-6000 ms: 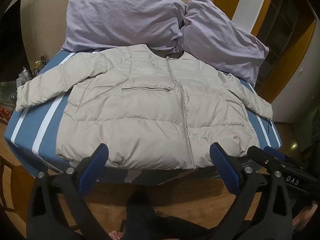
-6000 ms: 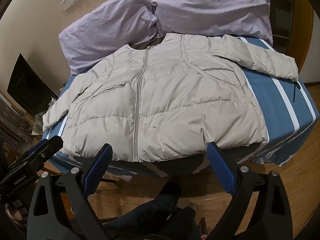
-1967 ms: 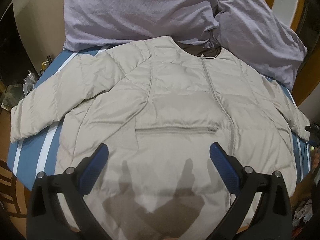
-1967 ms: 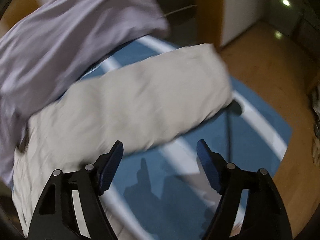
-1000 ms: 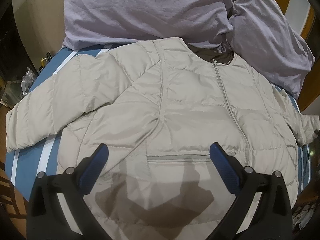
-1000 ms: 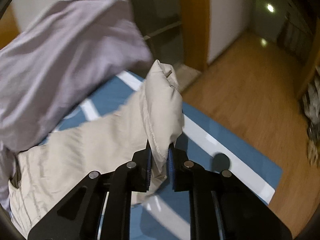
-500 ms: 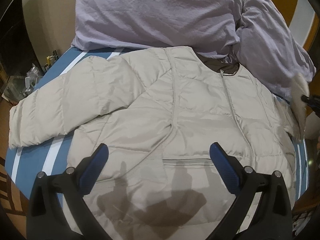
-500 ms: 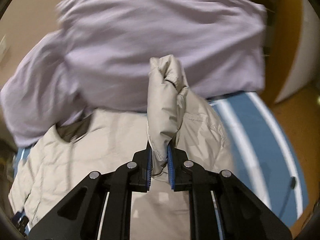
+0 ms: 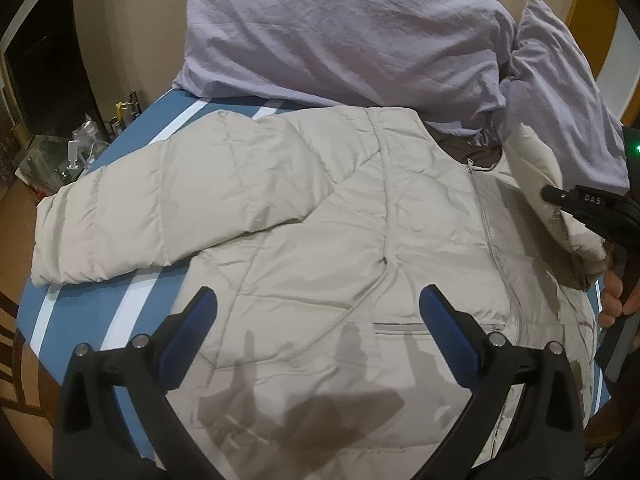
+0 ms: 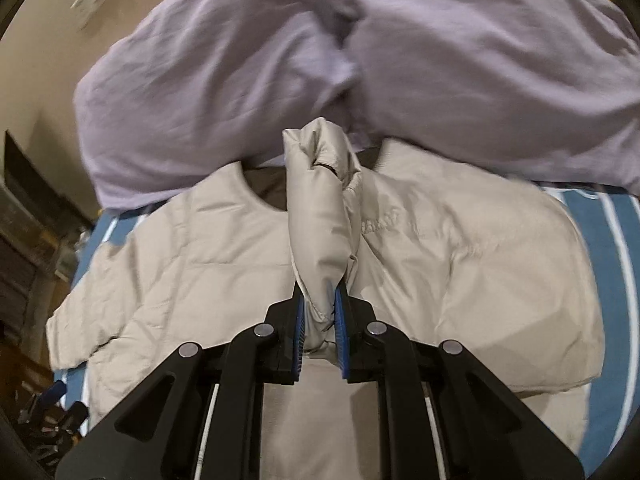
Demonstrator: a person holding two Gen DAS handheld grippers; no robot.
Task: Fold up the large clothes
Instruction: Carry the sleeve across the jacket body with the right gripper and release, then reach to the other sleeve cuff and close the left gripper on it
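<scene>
A beige puffer jacket (image 9: 340,248) lies front up, zipped, on a blue bed with white stripes (image 9: 80,320). Its left sleeve (image 9: 120,216) is spread out to the left. My left gripper (image 9: 318,320) is open and empty above the jacket's lower front. My right gripper (image 10: 320,320) is shut on the cuff of the right sleeve (image 10: 320,216) and holds it lifted over the jacket's chest; it also shows at the right edge of the left wrist view (image 9: 580,200).
Two lilac pillows (image 9: 360,40) lie against the wall at the head of the bed, touching the jacket's collar. A cluttered side table (image 9: 72,148) stands left of the bed. Wooden floor surrounds the bed.
My right gripper has carried the pinched right sleeve cuff from the bed's right side in over the jacket's chest. My left gripper has drifted slightly and stays open.
</scene>
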